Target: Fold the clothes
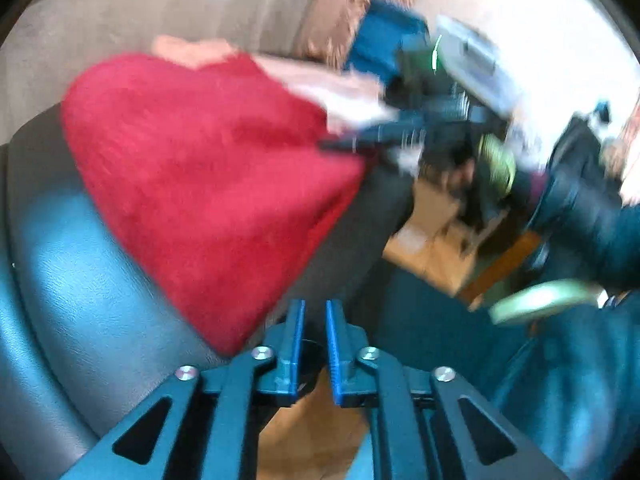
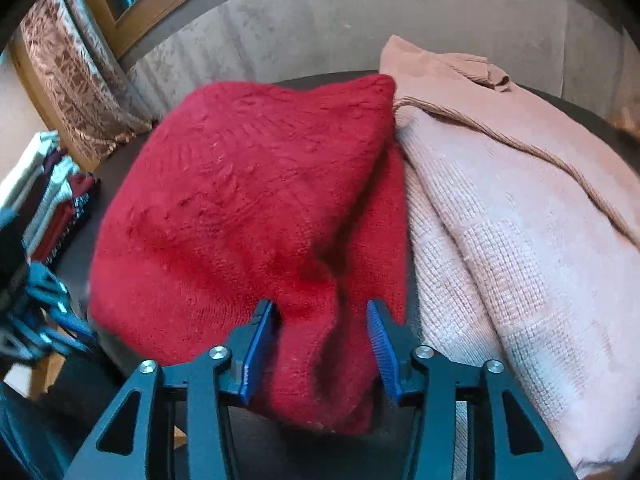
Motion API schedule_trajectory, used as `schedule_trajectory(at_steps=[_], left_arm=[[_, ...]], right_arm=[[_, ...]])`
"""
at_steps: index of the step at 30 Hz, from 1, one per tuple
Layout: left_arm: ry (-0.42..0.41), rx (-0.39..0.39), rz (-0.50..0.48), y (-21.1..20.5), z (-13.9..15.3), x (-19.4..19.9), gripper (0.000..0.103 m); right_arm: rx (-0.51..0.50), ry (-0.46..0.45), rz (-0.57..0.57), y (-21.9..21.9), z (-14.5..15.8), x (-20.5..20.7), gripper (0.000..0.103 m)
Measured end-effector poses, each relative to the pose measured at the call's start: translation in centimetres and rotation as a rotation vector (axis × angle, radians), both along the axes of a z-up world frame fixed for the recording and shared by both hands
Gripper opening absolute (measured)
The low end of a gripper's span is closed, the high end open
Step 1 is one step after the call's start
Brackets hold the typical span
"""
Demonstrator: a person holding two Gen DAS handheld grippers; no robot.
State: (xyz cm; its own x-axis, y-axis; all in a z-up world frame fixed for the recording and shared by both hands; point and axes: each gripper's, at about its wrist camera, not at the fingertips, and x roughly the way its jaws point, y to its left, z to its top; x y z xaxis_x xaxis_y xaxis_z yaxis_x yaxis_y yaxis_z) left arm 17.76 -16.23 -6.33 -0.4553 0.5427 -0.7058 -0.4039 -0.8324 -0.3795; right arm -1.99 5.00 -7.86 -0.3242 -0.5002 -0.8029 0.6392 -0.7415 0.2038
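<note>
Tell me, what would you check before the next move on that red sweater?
1. Right gripper has cloth between its pads: ok, a fold of the red sweater sits there, jaws open.
2. Left gripper is empty: ok, nearly closed with nothing between the fingers.
3. Red sweater is clear of the pink sweater: not ok, their edges touch.
4. Red sweater lies flat: not ok, it is bunched near the right gripper.
5. Left view is sharp enough to aim: not ok, it is blurred.
</note>
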Motion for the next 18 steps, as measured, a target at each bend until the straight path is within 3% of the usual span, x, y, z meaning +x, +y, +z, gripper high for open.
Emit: schedule_trajectory(at_steps=[4,8,13,16,18], left_arm=[[0.044,0.147,0.222,-4.4,2.6,-2.2,0.02],[0.112,0.133,0.327,-5.4,4.4,-4.3,0.022],[0.153,0.075,0.312,-2.3,4.1,-7.1,0.023],[0.144,-0.018,0.313,0.7,2.1,-8.8,0.024],[0.119,-0.126,0.303,2.7,0.3,-9.2,0.024]], right_arm=[[0.023,0.036,-0.003,0.2,2.4,0.6,0.054],[-0.098,0.084,0.03,-1.9,6.5,-0.6,0.059],[-0.185,0.07,0.133,-7.6,7.9,-4.0,0.065],[-0.135,0.054,0.105,-10.3,5.5,-7.1,0.068],[-0.07,0.043,0.051,-10.5,2.6,-8.3,0.069]])
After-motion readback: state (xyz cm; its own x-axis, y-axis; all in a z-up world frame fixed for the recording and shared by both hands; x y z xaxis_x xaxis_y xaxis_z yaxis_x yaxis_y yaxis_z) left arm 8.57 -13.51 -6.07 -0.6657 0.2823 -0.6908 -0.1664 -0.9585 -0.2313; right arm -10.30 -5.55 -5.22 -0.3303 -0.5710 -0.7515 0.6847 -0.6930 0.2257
